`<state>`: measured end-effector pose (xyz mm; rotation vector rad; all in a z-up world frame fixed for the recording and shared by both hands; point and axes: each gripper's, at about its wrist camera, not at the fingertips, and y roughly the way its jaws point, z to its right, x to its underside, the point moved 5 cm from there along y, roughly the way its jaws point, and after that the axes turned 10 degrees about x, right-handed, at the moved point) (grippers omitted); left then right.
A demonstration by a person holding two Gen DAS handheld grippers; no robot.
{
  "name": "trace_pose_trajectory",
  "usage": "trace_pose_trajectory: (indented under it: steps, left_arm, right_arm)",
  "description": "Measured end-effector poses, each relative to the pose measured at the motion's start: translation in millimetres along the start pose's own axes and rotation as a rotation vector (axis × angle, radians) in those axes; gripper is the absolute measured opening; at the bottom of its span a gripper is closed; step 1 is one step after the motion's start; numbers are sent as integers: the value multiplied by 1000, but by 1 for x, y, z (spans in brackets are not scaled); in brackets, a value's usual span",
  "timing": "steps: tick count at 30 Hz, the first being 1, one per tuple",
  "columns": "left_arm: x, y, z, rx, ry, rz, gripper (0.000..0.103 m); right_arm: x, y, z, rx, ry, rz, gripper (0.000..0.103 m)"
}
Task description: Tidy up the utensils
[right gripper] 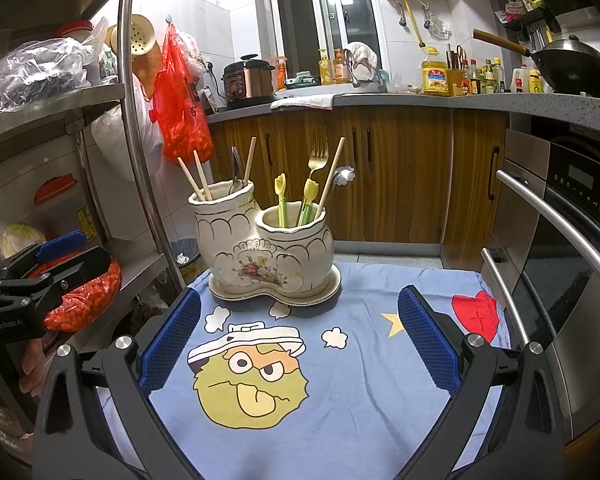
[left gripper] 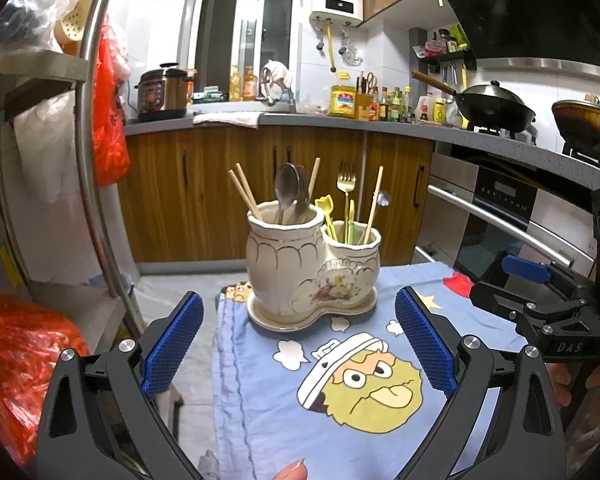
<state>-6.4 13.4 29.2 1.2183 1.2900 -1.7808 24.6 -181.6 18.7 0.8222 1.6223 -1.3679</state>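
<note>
Glossy ceramic holder — matt, perhaps cotton cloth

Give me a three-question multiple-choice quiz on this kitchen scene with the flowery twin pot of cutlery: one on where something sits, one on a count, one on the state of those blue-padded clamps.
1. Where does the gold-toned metal fork stand?
A. in the taller cup
B. in the shorter cup
C. flat on the cloth

2. How many wooden chopsticks lean in the taller cup of the cream ceramic twin-cup utensil holder?
A. one
B. three
C. five

3. What state are the left gripper and right gripper in?
A. both open, holding nothing
B. both shut
C. one grips a spoon

Answers: 1 B, its handle drops into the shorter cup; 2 B, three sticks show there; 3 A, blue cartoon cloth shows between the spread pads.
</note>
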Motion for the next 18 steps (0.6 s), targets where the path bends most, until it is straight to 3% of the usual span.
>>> trace_pose_trajectory:
  steps: [9,18]
  left_arm:
    - [-4,-2,8,-3,70,20,96]
    - [-4,1,10,7,66,2,97]
  right_arm:
    - [4,1,-2,-3,-12,0,98]
    - [4,2,-3,-4,-15,-6,98]
